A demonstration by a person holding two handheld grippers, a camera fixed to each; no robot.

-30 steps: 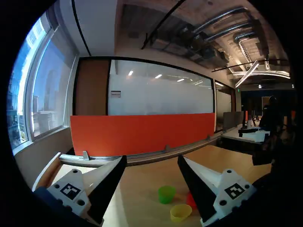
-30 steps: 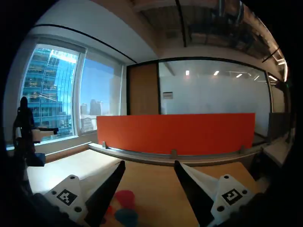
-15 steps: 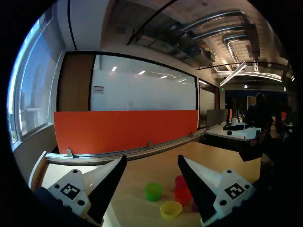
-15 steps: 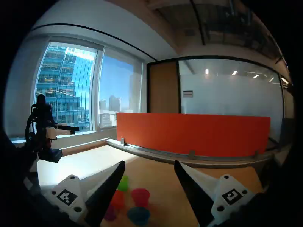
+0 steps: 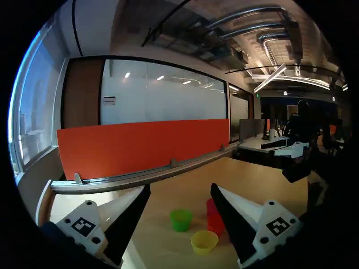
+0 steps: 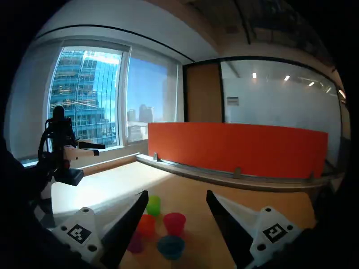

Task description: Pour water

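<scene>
Several small plastic cups stand clustered on the wooden desk (image 5: 251, 175). In the left gripper view a green cup (image 5: 181, 219), a yellow cup (image 5: 204, 242) and stacked red cups (image 5: 214, 220) sit low between the fingers. My left gripper (image 5: 179, 186) is open above them, holding nothing. The right gripper view has a green cup (image 6: 153, 205), an orange cup (image 6: 146, 224), a red cup (image 6: 174, 223), a blue cup (image 6: 170, 246) and a purple cup (image 6: 134, 244). My right gripper (image 6: 176, 193) is open and empty above them. Each view has the other gripper off to the side (image 5: 289, 150) (image 6: 74, 154).
An orange divider panel (image 5: 143, 145) with a metal rail (image 5: 134, 179) runs along the desk's far edge. A large window (image 6: 89, 107) lies to the left. Frosted glass wall (image 5: 161, 98) stands behind the divider. More desks (image 5: 256, 143) sit at the far right.
Both cameras have swung and dipped toward the desk. The cups have come further into view and sit higher between the fingers. Both grippers stay open.
</scene>
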